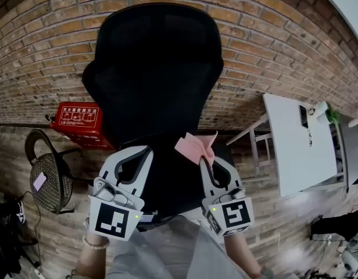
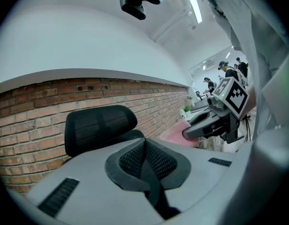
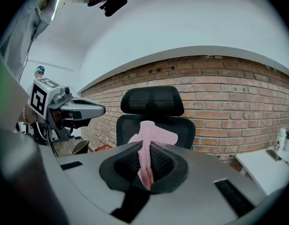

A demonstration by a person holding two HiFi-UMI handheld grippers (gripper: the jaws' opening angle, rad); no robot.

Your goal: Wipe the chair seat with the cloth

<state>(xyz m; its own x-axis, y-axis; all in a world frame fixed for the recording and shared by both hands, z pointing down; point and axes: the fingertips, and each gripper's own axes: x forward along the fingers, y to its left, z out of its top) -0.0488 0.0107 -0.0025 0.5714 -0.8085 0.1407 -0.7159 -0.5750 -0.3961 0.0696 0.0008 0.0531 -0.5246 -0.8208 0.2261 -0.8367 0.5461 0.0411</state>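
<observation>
Cloth (image 3: 147, 149), pink and soft with a nubbly weave, is pinched between the jaws of the right gripper (image 1: 206, 160), and its loose end is fanned out above the tips. The jaws of the left gripper (image 2: 144, 146) are pressed together with nothing between them. Both grippers are held side by side with a gap between them, and the chair seat (image 1: 170, 182) is seen in that gap, just under and ahead of the tips. The cloth is held above the seat's right side; it cannot be told whether the seat is touched. The chair (image 1: 156, 68) is black, with a rounded mesh back and a wide curved headrest straight ahead of both grippers. A brick wall (image 1: 45, 51), rough and reddish brown, is found right behind the chair, so little room is left past the back. Well off to the right of the right gripper a white table (image 1: 295, 144) with a flat top and straight edges is seen. To the left of the left gripper a red box (image 1: 80, 124) is set by the wall, and nearer to that gripper a round black mesh thing (image 1: 51, 182) is seen on the floor. Bare floor is left on both sides of the seat.
</observation>
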